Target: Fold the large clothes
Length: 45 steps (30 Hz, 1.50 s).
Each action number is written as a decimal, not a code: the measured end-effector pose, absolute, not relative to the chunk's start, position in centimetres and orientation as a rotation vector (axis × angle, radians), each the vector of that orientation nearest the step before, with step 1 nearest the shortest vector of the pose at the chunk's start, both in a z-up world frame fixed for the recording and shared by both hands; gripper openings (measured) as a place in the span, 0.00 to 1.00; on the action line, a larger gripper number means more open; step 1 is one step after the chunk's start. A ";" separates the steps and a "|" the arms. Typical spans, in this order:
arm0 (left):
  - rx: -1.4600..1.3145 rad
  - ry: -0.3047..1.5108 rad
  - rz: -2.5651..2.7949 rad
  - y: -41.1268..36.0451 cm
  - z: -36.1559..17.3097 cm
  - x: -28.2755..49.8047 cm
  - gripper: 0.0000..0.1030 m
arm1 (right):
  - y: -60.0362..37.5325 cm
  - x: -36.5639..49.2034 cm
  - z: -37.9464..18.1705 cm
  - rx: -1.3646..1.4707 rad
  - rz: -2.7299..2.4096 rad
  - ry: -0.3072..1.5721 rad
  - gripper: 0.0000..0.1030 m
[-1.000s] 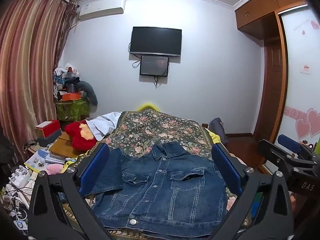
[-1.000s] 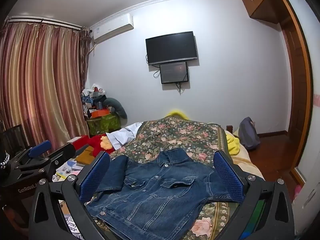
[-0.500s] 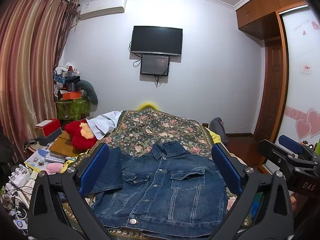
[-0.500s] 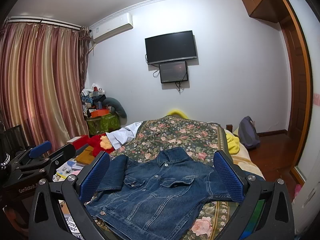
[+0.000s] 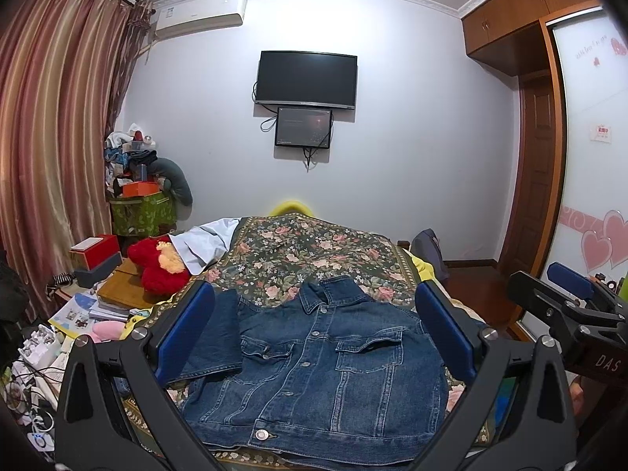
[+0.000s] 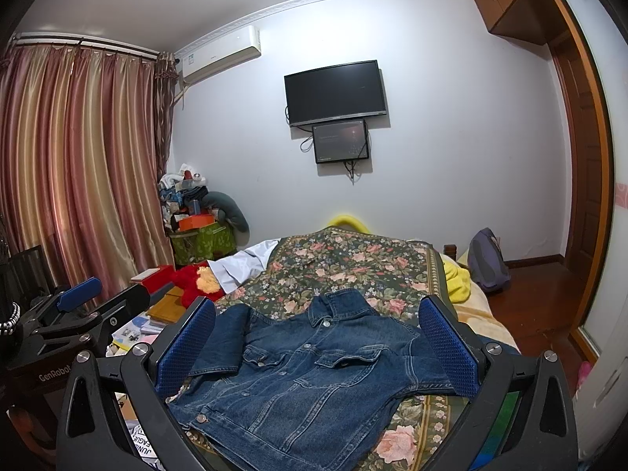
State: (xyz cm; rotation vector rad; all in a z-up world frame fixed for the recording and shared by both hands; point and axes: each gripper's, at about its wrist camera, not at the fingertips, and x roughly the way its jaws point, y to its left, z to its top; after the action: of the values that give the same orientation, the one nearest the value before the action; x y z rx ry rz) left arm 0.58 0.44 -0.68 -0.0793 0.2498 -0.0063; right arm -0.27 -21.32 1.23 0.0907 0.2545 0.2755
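Note:
A blue denim jacket (image 5: 314, 369) lies flat, front up and buttoned, on the near end of a bed with a dark floral cover (image 5: 310, 251); it also shows in the right wrist view (image 6: 306, 376). My left gripper (image 5: 314, 337) is open and empty, held above the jacket's near hem. My right gripper (image 6: 318, 345) is open and empty, likewise above the jacket. The right gripper also appears at the right edge of the left wrist view (image 5: 569, 314), and the left gripper at the left edge of the right wrist view (image 6: 74, 314).
A red plush toy (image 5: 157, 263) and a white garment (image 5: 208, 239) lie at the bed's left side. Books and clutter (image 5: 90, 310) fill a low table on the left. A yellow blanket (image 6: 457, 278) and a backpack (image 6: 486, 259) are on the right; wood floor (image 6: 537, 306) beyond.
Both grippers have barely shifted; the views are almost the same. The jacket has not moved.

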 end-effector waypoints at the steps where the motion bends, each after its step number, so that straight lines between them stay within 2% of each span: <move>1: -0.079 0.250 -0.007 0.4 -0.7 0.6 1.00 | -21.4 -0.1 1.1 0.090 0.277 0.257 1.00; 45: -0.083 0.273 0.006 0.7 -1.0 1.3 1.00 | -21.5 0.7 0.9 0.100 0.276 0.274 1.00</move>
State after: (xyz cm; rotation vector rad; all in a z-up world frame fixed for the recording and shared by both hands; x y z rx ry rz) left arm 1.31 0.75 -1.04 -0.0826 0.2733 0.0059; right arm 0.70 -21.54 0.95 0.1000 0.2743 0.2757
